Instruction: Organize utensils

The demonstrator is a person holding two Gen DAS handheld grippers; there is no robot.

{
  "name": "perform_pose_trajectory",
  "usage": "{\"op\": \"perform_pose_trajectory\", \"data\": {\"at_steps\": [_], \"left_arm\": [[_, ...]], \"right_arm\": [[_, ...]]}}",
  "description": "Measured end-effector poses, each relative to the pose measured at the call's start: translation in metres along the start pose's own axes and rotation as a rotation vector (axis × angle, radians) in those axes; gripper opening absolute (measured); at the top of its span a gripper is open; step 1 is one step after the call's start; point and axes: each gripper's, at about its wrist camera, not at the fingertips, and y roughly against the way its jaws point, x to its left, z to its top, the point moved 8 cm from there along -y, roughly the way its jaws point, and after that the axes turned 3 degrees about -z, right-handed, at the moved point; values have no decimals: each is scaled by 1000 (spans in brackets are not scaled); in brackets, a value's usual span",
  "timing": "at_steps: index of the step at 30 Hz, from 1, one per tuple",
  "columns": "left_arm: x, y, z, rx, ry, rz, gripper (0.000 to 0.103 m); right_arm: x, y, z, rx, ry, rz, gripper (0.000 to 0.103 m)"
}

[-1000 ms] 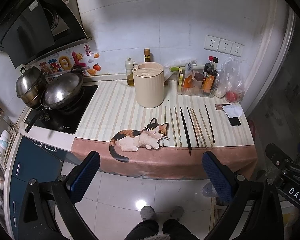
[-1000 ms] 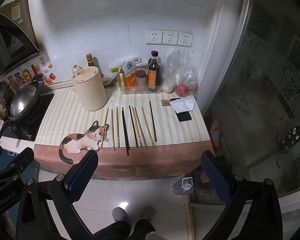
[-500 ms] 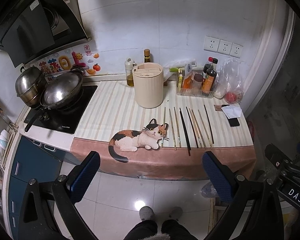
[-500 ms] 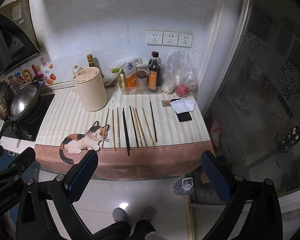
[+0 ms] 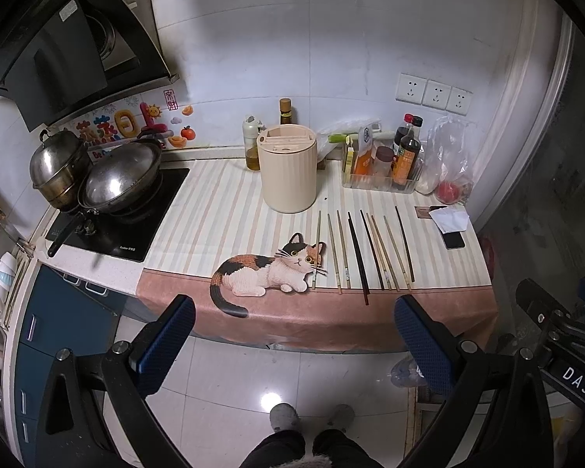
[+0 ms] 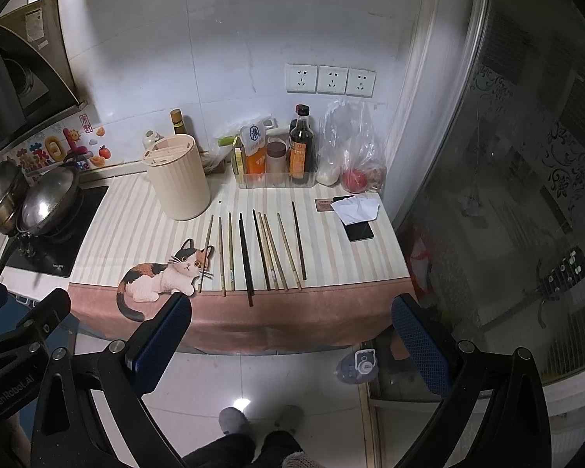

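Both wrist views shift only a little vs the earlier frames: counter sits slightly nearer, so the person seems to be easing in toward it. Nothing on the counter has moved; task looks unstarted.

Left gripper (image 5: 292, 331) and right gripper (image 6: 292, 331) both hang over the floor, short of the counter edge, fingers spread wide, holding nothing.

Landmark: the cream holder (image 5: 287, 169), a ribbed cylinder w/ slotted top, standing upright on the striped mat (image 5: 214, 218). Chopsticks (image 5: 364, 251) lie in a loose row just in front of the holder and to its right, approx parallel, running from near the holder's base out to the mat's front edge; one dark stick pokes a bit past the stripe zone onto the pink border. Leftmost stick overlaps the cat print (image 5: 269, 269) on the mat.

Judgement: next step is likely picking sticks up and dropping them in the holder's slots.

Room: open mat left of the holder up to the stove (image 5: 121, 218) w/ its pans; condiment tray (image 5: 382, 183) sits right of the holder at the wall, phone (image 5: 453, 240) and paper well right, beyond the sticks. Approach from the front is unobstructed. Sticks lie close together, so pinching one w/o nudging its neighbour may be fiddly; those near the front edge could roll off.
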Motion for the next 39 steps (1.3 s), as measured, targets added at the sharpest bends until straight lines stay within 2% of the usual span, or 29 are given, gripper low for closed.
{"op": "perform_pose_trajectory", "data": {"at_steps": [33,35,39], "left_arm": [[-6,-1,5,-6,1,-9,103],[-12,-1,15,-20,1,-8,103],[-13,-7,38,-104,-21,18,103]], "right_arm": [[-2,5,1,-14,-13,4,103],[-2,6,4,-15,-26,5,103],[-3,2,7,-30,-81,10,103]]}}
